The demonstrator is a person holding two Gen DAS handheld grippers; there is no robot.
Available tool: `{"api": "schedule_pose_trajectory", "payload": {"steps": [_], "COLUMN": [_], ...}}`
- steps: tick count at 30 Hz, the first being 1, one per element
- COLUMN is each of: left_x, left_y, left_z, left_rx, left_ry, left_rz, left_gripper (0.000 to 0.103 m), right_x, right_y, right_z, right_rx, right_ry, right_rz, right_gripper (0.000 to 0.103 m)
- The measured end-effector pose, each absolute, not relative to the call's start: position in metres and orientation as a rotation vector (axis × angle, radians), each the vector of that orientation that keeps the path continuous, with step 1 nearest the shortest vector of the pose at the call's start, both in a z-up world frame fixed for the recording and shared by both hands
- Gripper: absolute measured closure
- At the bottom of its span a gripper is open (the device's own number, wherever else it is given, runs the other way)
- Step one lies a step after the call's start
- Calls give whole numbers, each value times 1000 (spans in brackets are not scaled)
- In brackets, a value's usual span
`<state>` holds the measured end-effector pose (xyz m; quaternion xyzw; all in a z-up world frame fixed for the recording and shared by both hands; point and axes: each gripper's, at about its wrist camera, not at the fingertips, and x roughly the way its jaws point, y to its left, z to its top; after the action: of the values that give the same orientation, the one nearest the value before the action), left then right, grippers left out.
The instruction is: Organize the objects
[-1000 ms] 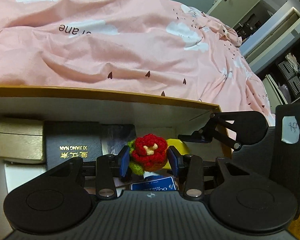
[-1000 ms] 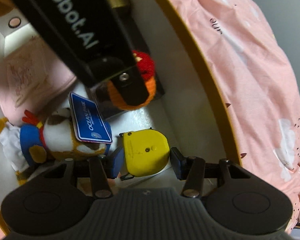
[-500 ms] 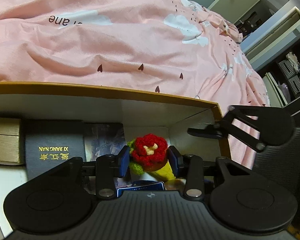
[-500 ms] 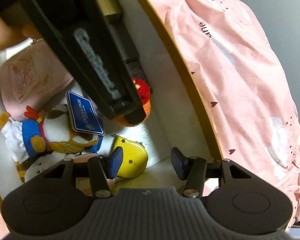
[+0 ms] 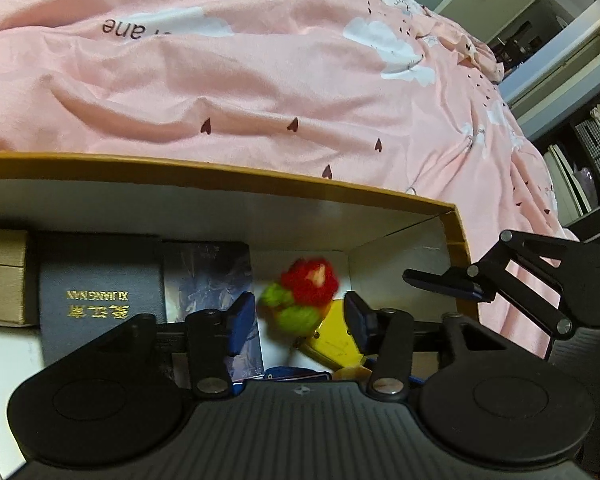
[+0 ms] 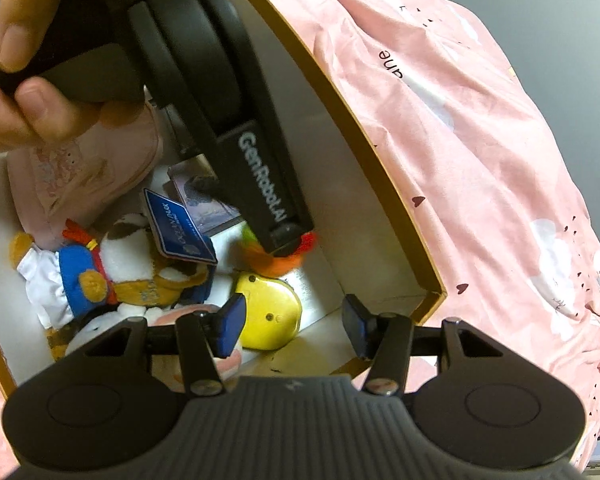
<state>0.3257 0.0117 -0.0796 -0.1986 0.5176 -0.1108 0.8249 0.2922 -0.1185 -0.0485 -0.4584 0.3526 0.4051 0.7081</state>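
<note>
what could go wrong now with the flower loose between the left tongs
The crocheted flower looks blurred and free between the open left tongs, so it may tumble onto the yellow case rather than a bare spot. The right tongs, open close above that case, could bump the left gripper nearby.

The left wrist camera sits low at the box [image 5: 228, 178] rim, looking level across its interior toward the pink bedspread [image 5: 260, 80]. The right wrist camera looks steeply down into the same box corner from close above, sharing the crocheted flower [image 6: 278, 258] and yellow case [image 6: 270, 314].
</note>
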Motion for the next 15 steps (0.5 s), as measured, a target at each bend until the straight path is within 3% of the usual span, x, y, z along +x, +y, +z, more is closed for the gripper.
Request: {"api": "schedule_pose_trajectory", "payload": {"steps": [5, 15], "left_x": [310, 246], "left_y": [12, 4], "left_z": [-55, 29], "left_rx": [-382, -197], "left_ry": [1037, 794], "left_rz": [-226, -171], "left_gripper": [39, 31], "right_x": [284, 256], "right_y": [-128, -151], "right_z": [-35, 31], "right_rx": [-958, -653], "right_ry": [768, 800], "right_rz": [876, 844], "right_gripper": [47, 29]}}
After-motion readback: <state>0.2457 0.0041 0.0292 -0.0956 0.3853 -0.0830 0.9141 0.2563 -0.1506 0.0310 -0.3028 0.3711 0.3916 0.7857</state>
